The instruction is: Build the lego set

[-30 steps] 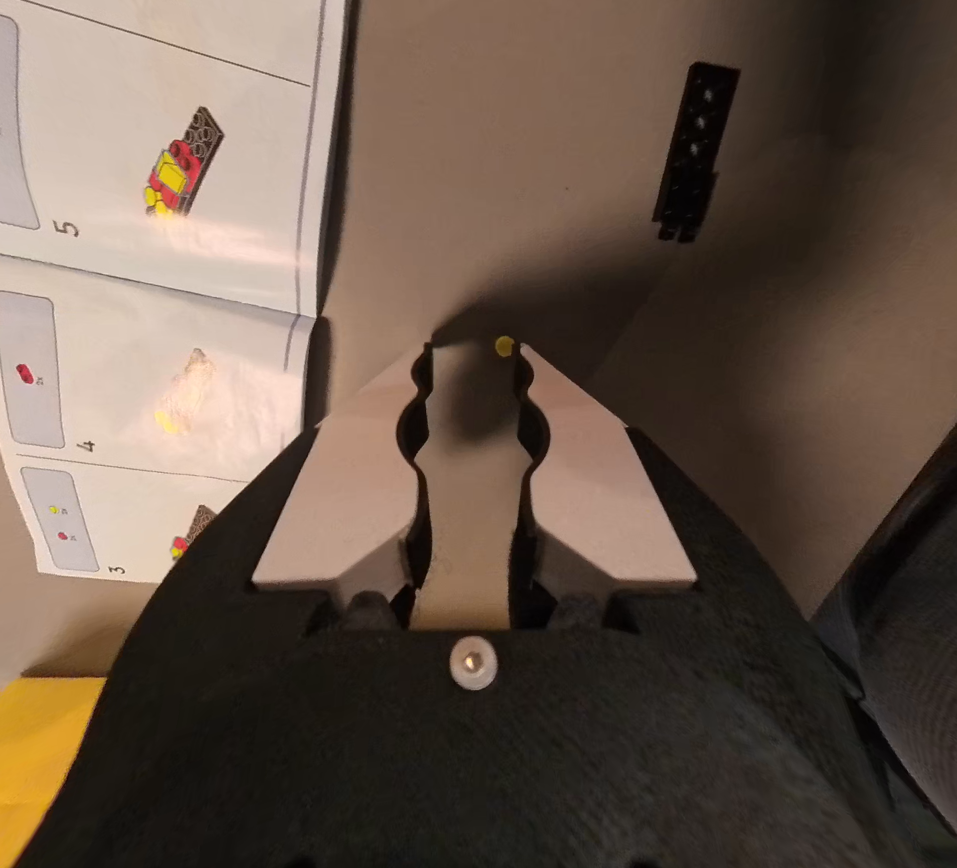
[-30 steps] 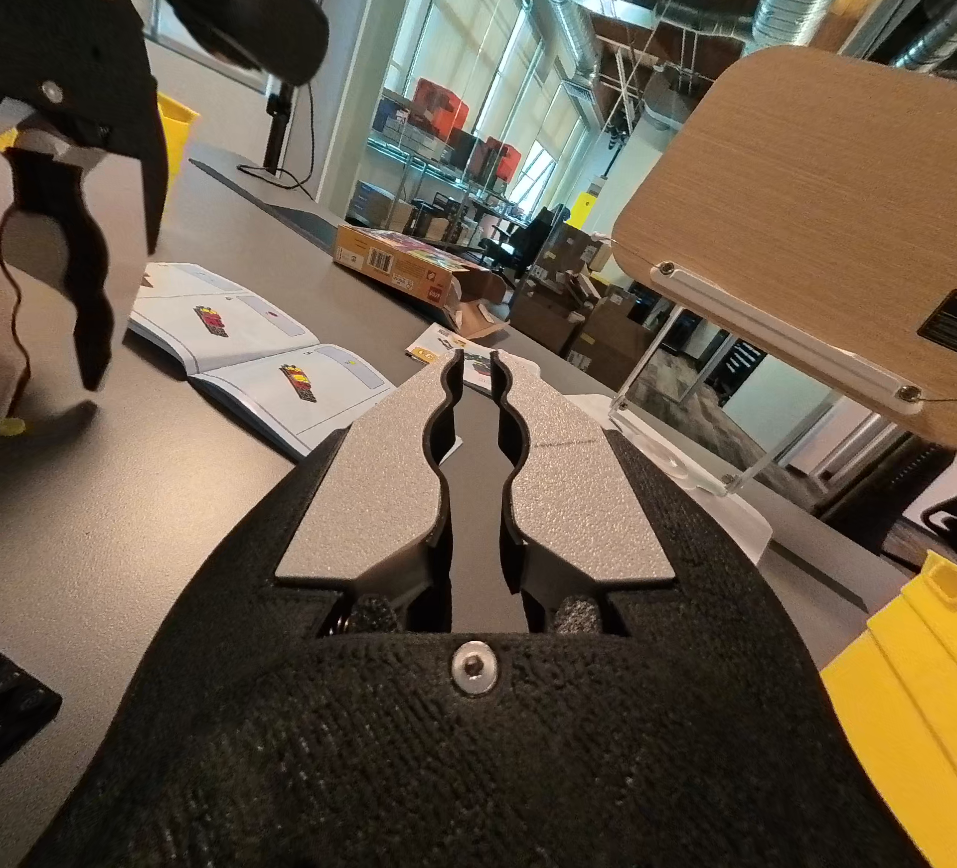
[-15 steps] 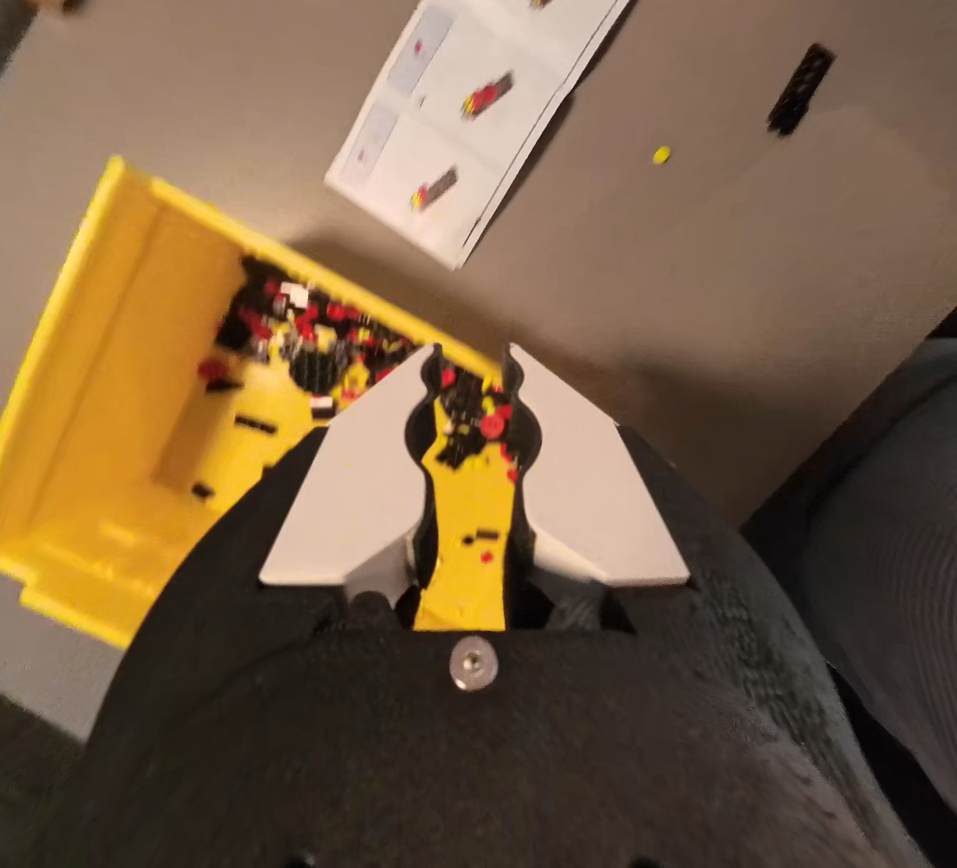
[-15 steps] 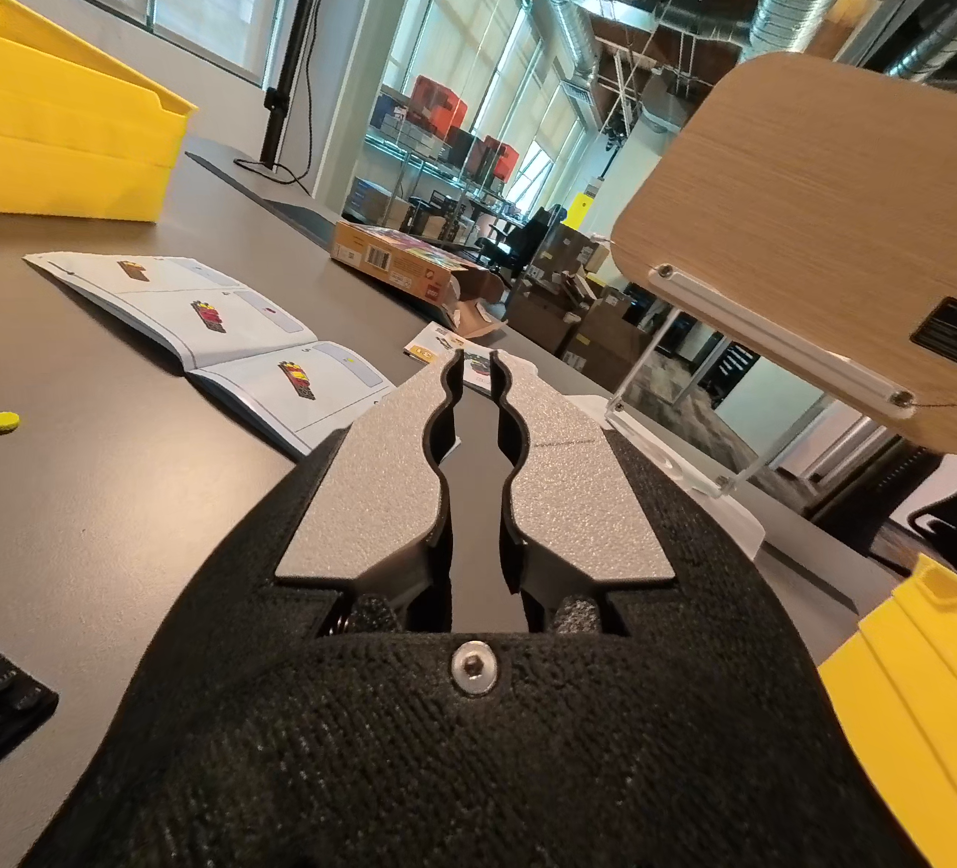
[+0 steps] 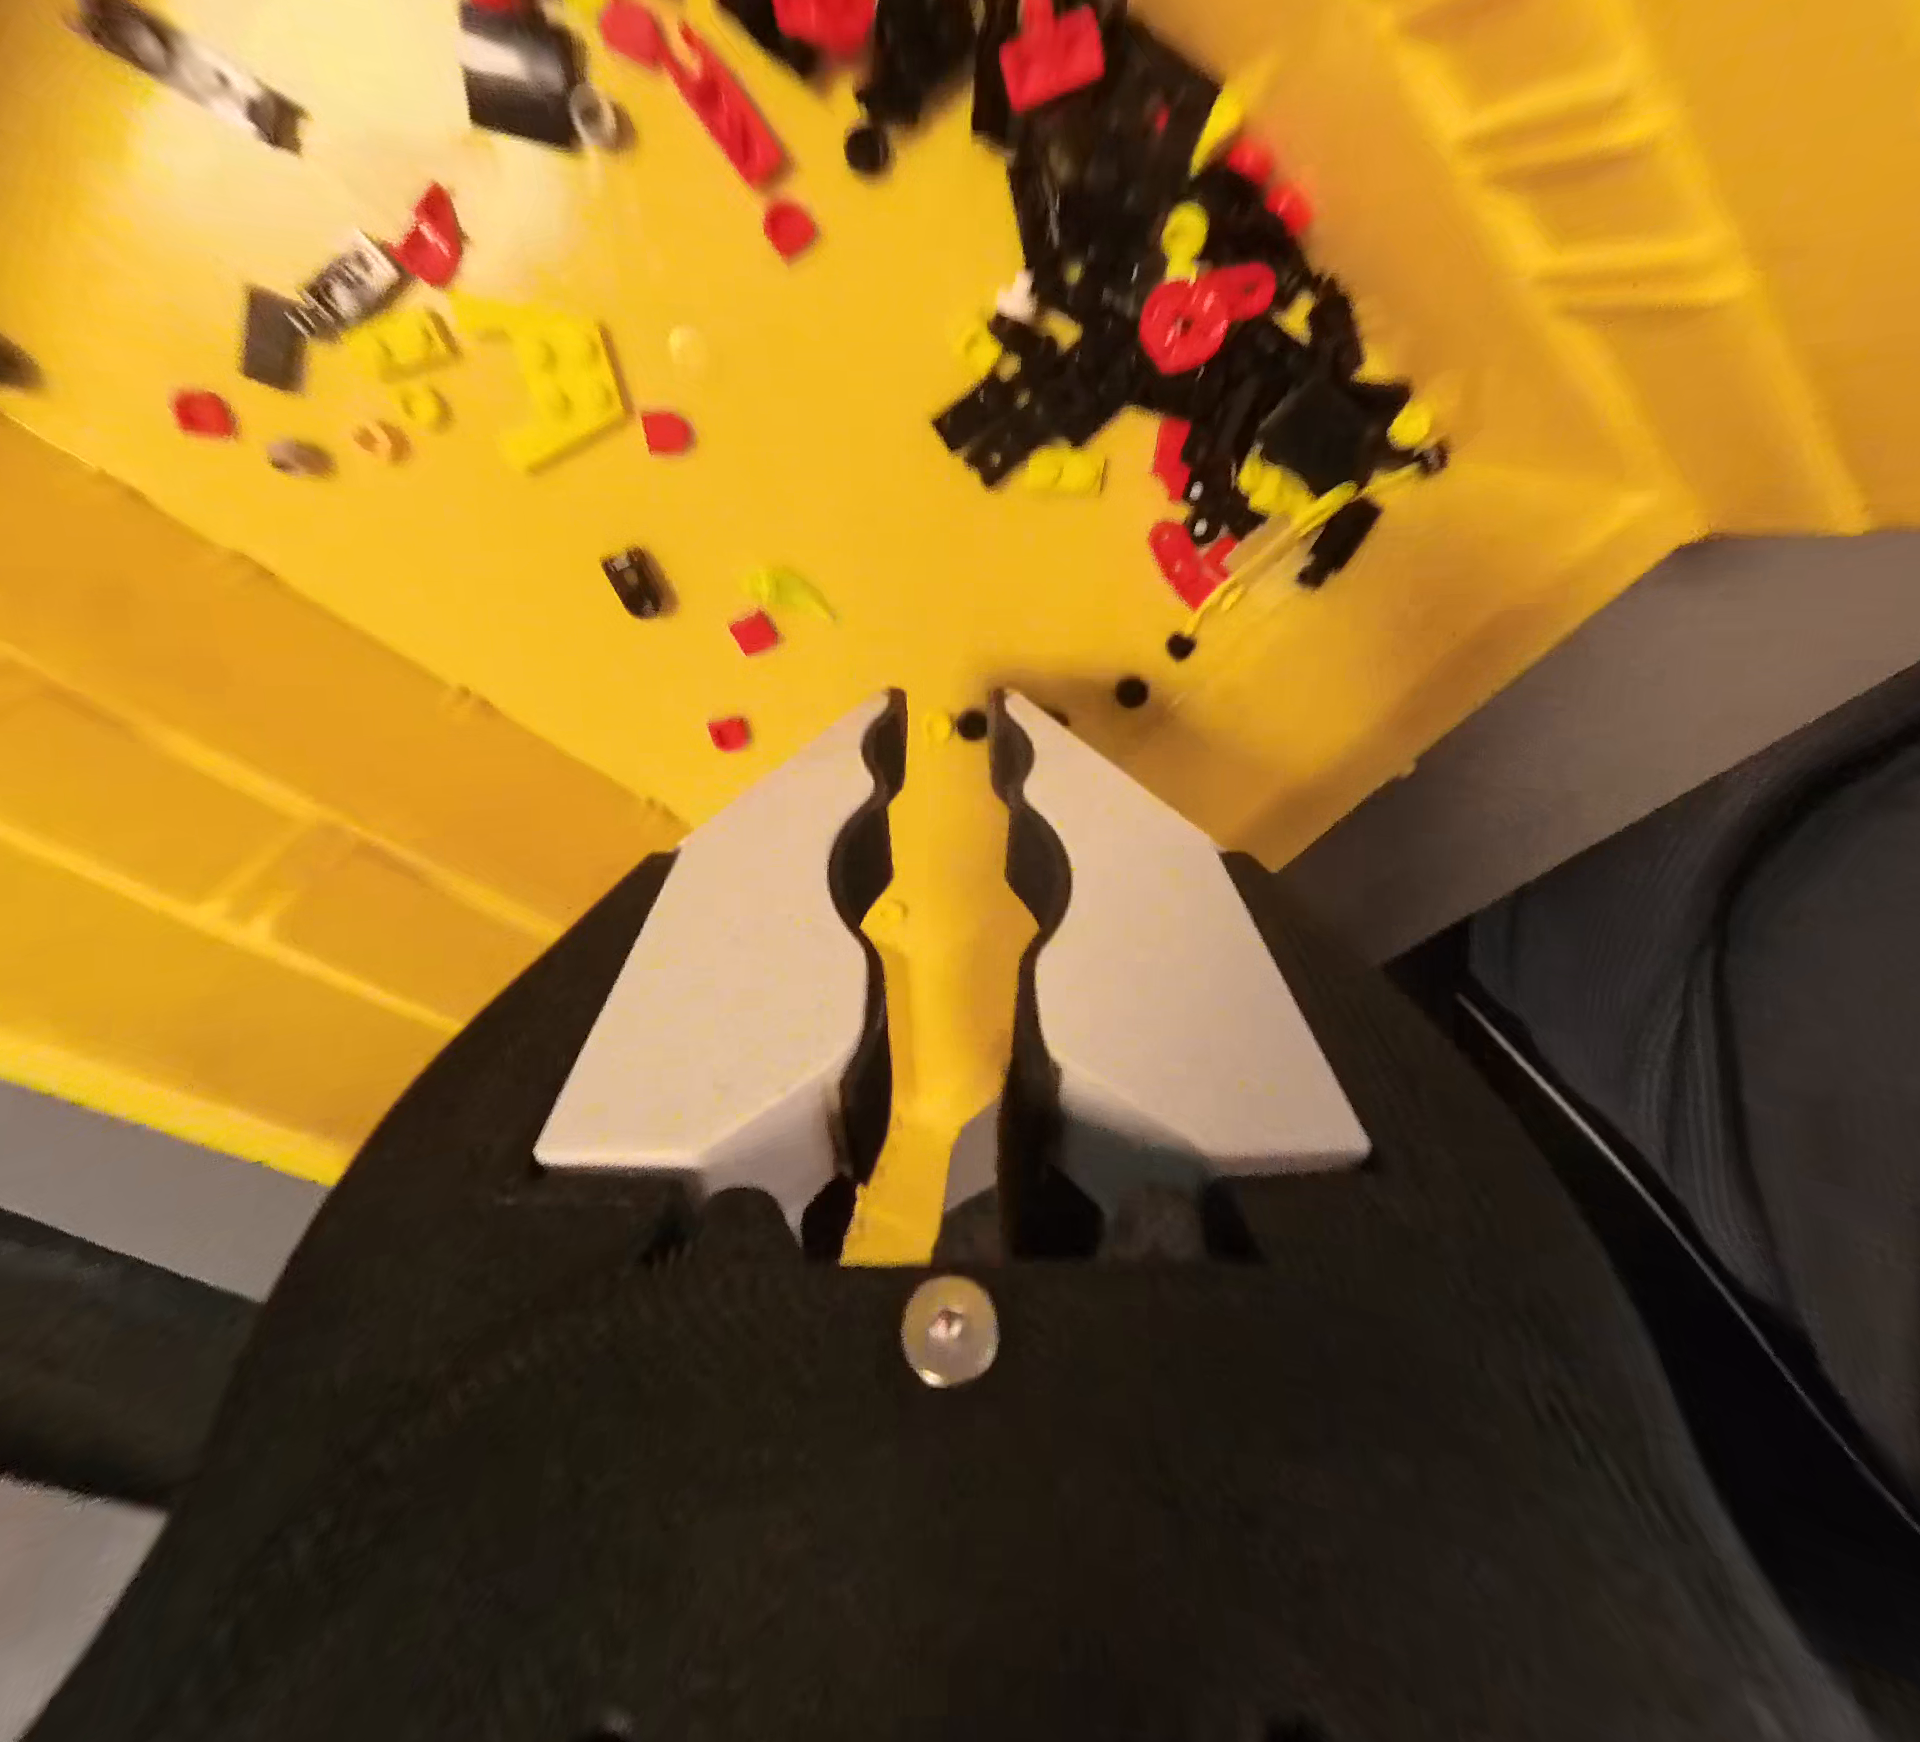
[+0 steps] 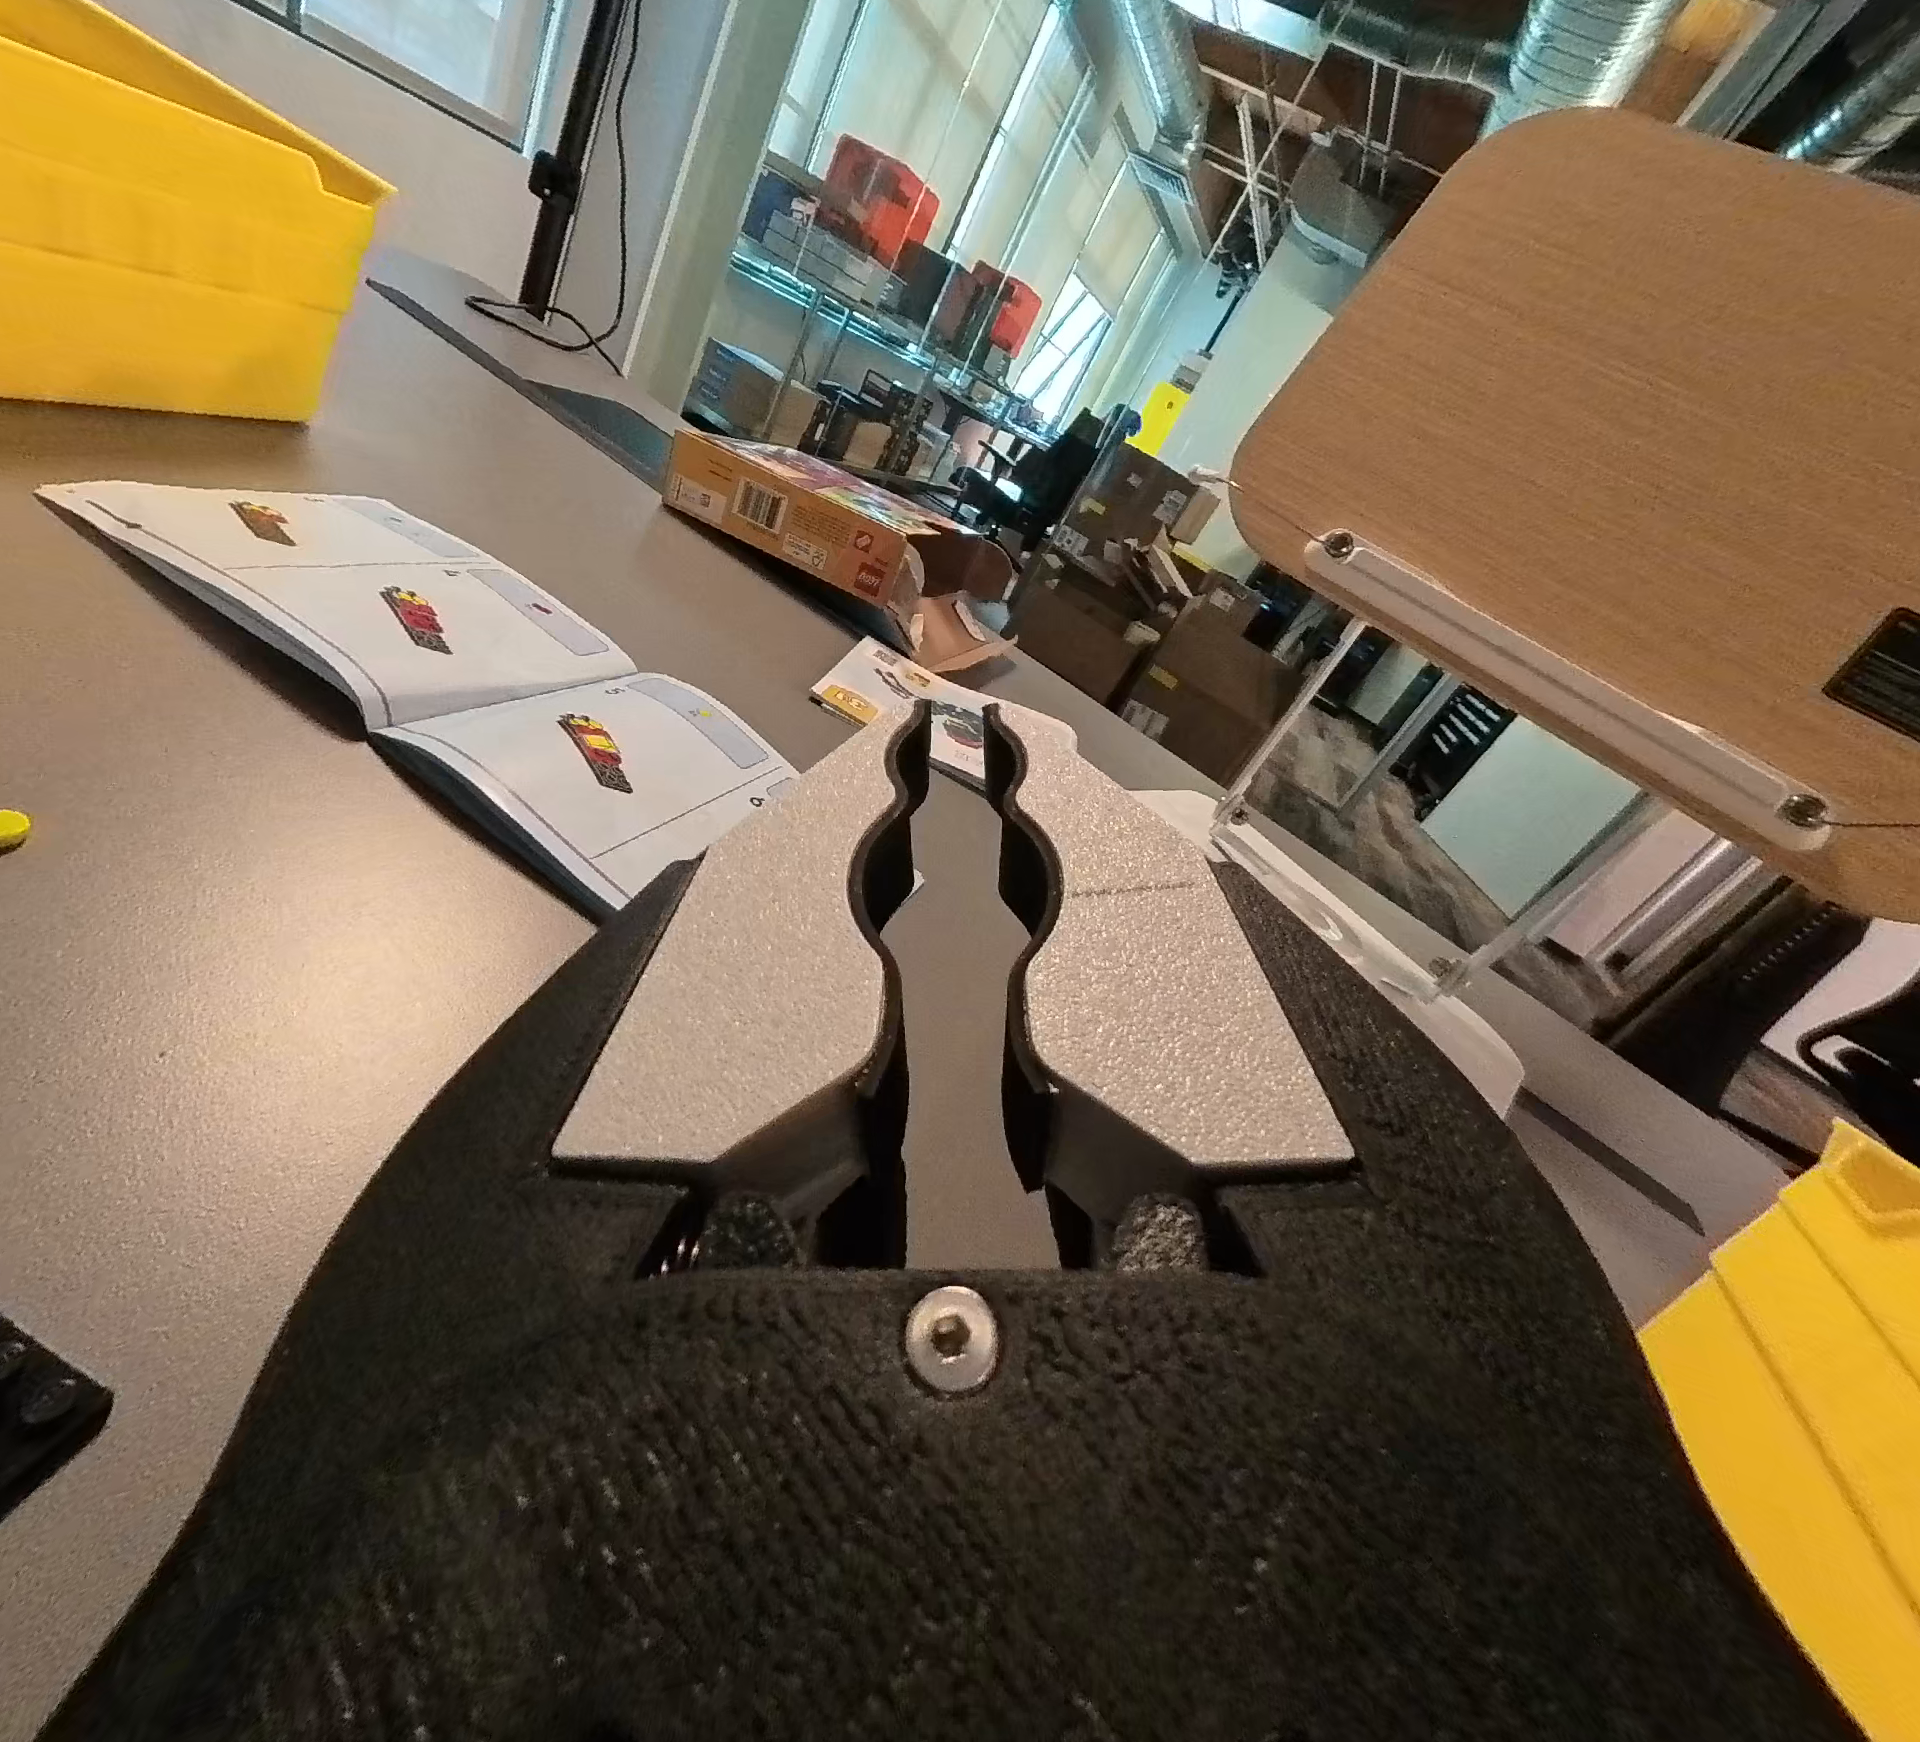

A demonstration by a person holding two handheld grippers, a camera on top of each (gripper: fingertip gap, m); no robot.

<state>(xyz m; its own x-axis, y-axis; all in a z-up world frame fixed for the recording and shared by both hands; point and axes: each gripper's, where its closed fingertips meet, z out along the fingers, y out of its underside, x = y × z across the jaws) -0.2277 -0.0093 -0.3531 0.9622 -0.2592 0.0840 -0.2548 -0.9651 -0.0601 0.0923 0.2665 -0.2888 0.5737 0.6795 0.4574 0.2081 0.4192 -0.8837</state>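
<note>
Yellow plastic fills most of the left wrist view: a yellow bin (image 5: 1507, 165) holding loose lego pieces (image 5: 1164, 321) in red, black and yellow, heaped toward the upper right and scattered across the left, all somewhat blurred. At lower centre the left claw (image 5: 948, 705) hangs over the bin's near end, spread a little and holding nothing. In the right wrist view the right claw (image 6: 954, 716) sits low over the grey tabletop (image 6: 239, 944), also slightly spread and empty. An open instruction booklet (image 6: 416, 632) lies at centre left, a small yellow stud (image 6: 10, 828) at the left edge, and a cardboard box (image 6: 800, 529) farther back.
</note>
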